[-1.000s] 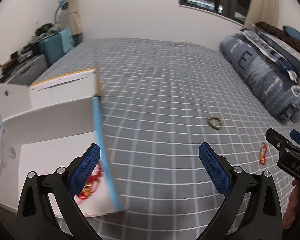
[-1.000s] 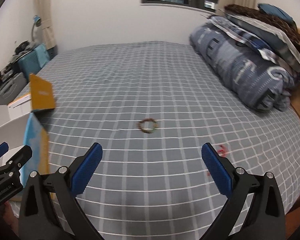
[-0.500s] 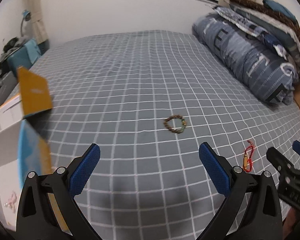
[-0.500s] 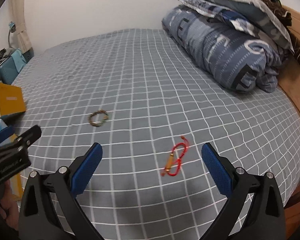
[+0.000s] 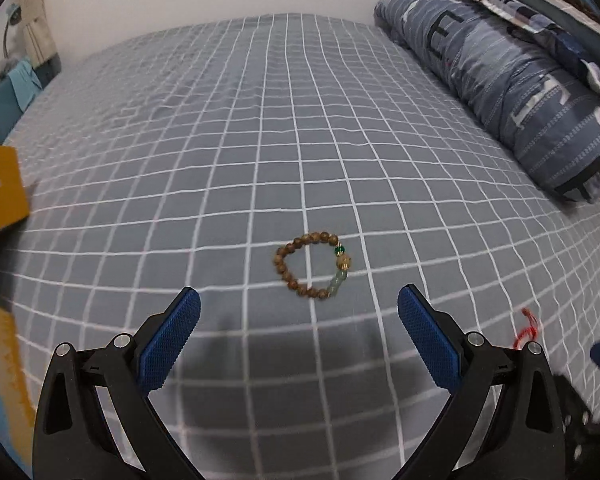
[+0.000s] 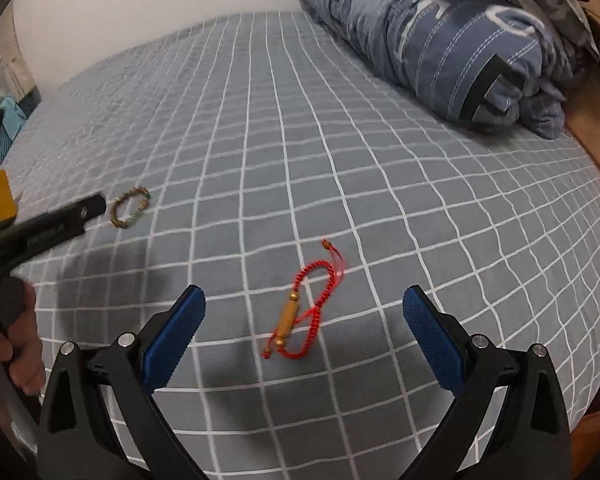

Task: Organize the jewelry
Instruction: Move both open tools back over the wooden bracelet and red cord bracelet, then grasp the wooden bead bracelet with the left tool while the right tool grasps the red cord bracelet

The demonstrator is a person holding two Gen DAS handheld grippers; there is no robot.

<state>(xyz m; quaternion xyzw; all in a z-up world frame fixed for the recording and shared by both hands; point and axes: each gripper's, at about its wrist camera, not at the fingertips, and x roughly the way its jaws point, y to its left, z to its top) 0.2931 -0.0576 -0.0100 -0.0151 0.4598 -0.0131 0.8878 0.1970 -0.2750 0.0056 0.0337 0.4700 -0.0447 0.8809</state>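
left claw (image 5: 298, 314) spread just short of the bead bracelet (image 5: 314, 265); right claw (image 6: 303, 314) spread over the red cord bracelet (image 6: 306, 306) on the bedsheet (image 6: 380, 184). soft fabric may bunch, letting thin cord slip.

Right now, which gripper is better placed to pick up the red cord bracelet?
Right. The right gripper is open with the red cord bracelet lying between its jaws on the bedspread. The left gripper is open too, but it faces the bead bracelet.
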